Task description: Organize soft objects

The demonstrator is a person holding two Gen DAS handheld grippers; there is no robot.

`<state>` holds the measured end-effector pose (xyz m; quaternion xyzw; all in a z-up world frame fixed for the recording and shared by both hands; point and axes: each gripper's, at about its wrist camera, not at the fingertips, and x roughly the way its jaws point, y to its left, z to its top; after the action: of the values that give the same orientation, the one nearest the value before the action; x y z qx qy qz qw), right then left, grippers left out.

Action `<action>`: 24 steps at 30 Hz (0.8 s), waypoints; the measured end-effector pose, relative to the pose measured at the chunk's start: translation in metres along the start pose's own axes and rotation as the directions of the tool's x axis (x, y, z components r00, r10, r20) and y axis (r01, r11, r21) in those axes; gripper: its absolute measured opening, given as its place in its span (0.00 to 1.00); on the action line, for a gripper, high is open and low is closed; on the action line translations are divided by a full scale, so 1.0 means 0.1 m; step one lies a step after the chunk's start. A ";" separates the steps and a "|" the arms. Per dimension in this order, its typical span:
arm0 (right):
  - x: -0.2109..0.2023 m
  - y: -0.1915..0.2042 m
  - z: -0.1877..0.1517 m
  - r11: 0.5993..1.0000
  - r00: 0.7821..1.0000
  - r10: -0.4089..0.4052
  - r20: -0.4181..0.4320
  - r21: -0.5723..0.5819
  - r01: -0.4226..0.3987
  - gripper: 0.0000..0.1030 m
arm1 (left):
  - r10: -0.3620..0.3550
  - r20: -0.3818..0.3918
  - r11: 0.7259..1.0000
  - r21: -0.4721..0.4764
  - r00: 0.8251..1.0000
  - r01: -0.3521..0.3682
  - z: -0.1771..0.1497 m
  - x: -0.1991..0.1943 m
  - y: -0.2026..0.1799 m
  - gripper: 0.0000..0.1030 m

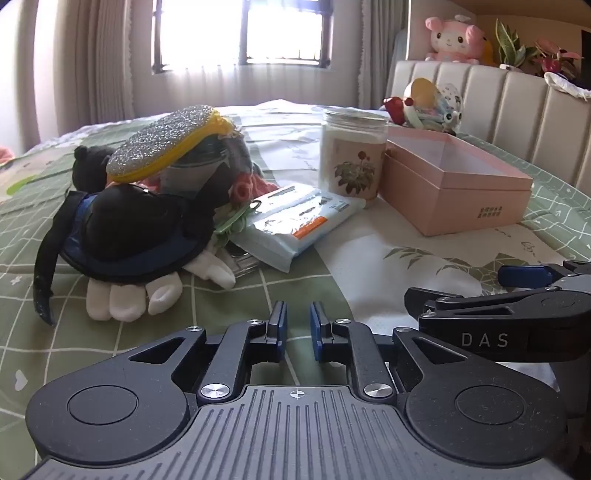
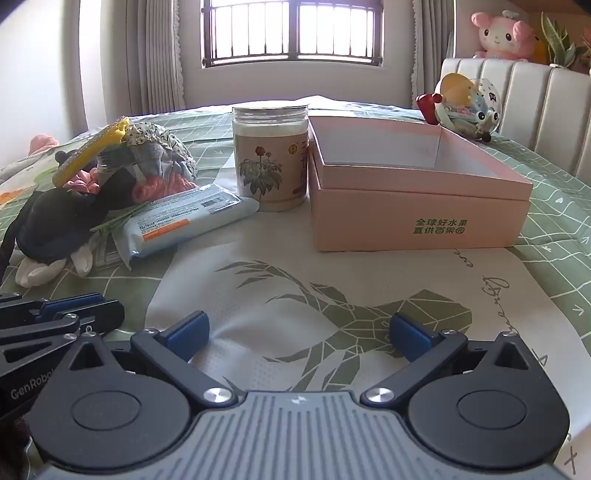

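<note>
A heap of soft things lies on the bed at the left: a black plush toy (image 1: 125,229) with white feet, a yellow sponge (image 1: 166,146) with a silver scouring face leaning on top, and grey and pink knitted pieces (image 1: 240,166) behind. A pale blue pack of wipes (image 1: 295,221) rests against the heap. The open pink box (image 2: 417,199) stands to the right, with nothing in it that I can see. My left gripper (image 1: 298,314) is shut with nothing between its pads, short of the plush's feet. My right gripper (image 2: 299,326) is wide open over bare bedsheet, in front of the box.
A clear jar (image 2: 271,162) with a flower label stands between the wipes and the box. A round toy (image 2: 465,105) sits by the padded headboard (image 2: 535,96), with a pink plush (image 2: 504,35) and plants on the ledge above. Curtains and a barred window lie beyond the bed.
</note>
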<state>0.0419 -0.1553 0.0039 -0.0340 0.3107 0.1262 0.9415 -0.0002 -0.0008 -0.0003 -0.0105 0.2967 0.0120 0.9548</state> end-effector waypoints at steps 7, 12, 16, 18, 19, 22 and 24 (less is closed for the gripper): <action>0.00 0.00 0.00 1.000 1.000 0.002 0.000 0.003 -0.002 1.00 | -0.004 -0.006 1.000 -0.007 1.000 0.004 0.00 0.00 0.00 0.16; 0.00 0.00 0.00 1.000 1.000 0.001 0.000 0.002 -0.001 1.00 | -0.006 -0.006 1.000 -0.009 1.000 0.006 0.00 0.00 0.00 0.16; 0.00 0.00 -0.01 1.000 1.000 0.001 0.000 0.001 -0.001 1.00 | -0.006 -0.006 1.000 -0.010 1.000 0.006 0.00 0.00 0.00 0.16; -0.01 0.00 -0.01 1.000 1.000 0.001 0.000 0.001 -0.001 1.00 | -0.005 -0.006 1.000 -0.009 1.000 0.005 0.00 0.00 0.00 0.16; -0.01 0.00 -0.01 1.000 1.000 0.000 0.000 0.001 0.000 1.00 | -0.006 -0.006 1.000 -0.009 1.000 0.006 0.00 0.00 0.00 0.16; -0.01 0.00 -0.01 1.000 1.000 0.001 -0.001 0.001 -0.001 1.00 | -0.005 -0.006 1.000 -0.009 1.000 0.005 0.00 0.00 0.00 0.16; -0.01 0.00 -0.01 1.000 1.000 0.000 0.000 0.000 0.000 1.00 | -0.005 -0.005 1.000 -0.009 1.000 0.005 0.00 0.00 0.00 0.16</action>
<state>0.0408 -0.1552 0.0039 -0.0341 0.3107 0.1262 0.9415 -0.0001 -0.0005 -0.0002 -0.0155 0.2992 0.0108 0.9540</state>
